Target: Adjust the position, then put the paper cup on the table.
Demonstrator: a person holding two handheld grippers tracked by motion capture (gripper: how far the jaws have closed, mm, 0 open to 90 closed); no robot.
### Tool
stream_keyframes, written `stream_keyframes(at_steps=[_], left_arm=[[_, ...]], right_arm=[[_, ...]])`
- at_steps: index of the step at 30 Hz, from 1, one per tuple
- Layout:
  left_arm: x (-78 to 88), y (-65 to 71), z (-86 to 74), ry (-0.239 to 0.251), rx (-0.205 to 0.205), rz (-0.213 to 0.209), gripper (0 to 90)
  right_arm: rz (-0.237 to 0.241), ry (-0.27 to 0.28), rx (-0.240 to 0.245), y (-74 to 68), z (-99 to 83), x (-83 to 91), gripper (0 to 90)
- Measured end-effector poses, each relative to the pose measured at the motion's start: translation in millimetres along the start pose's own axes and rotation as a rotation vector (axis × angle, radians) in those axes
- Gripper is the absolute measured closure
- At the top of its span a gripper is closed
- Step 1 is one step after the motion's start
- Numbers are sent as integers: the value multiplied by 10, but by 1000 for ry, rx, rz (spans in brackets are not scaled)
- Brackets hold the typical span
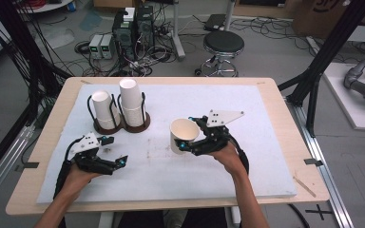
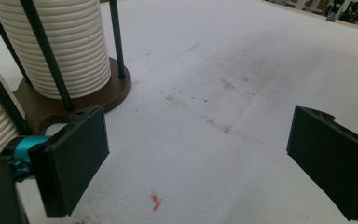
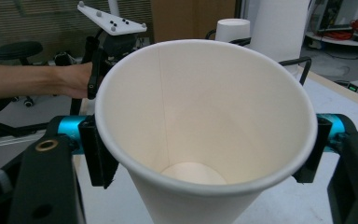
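The right claw (image 1: pixel 190 137) grips the paper cup (image 1: pixel 184 135) mouth-up, with the cup stacks (image 1: pixel 132 105) lying up-left across the desk (image 1: pixel 266 118), nearer the open, empty left claw (image 1: pixel 114 151)

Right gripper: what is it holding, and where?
The right gripper holds a paper cup, fingers clamped on opposite sides just below the rim.

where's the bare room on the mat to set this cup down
Free: the white mat right of the cup stacks and behind the held paper cup; also the near strip between the left gripper and right gripper. Crowded: the far-left corner, with both stacks in their wire holders.
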State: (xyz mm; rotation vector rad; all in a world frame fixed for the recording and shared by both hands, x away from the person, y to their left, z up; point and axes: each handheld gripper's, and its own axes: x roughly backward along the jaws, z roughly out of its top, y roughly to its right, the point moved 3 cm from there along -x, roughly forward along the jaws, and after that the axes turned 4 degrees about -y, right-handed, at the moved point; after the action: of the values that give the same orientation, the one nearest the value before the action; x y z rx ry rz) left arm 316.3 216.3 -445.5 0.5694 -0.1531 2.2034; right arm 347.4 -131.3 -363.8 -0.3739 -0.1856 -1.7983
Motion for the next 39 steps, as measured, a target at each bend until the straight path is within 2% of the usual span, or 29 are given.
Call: stream_keyframes(at_steps=[6,9,16,18,26,33,39], left_arm=[[1,-29,-40,-7,16,13,54],[-2,-36,-55,-8,15,-4,54],[-10,-43,-67,-10,22,1,54],[-7,-45,-67,-6,22,-7,54],[22,-45,-53,14,15,7,54],[21,-68,-67,39,36,-1,54],[19,-79,-79,41,35,7,54]], right_arm=[[9,-18,4,-18,-25,-24,269],[8,-23,-2,-22,-53,-34,270],[4,-24,-6,-23,-86,-12,269],[4,-25,-9,-25,-87,-6,270],[4,-21,-1,-46,-77,-9,270],[-14,-18,-4,-24,-89,-5,270],[-19,-19,-3,-22,-93,-16,270]])
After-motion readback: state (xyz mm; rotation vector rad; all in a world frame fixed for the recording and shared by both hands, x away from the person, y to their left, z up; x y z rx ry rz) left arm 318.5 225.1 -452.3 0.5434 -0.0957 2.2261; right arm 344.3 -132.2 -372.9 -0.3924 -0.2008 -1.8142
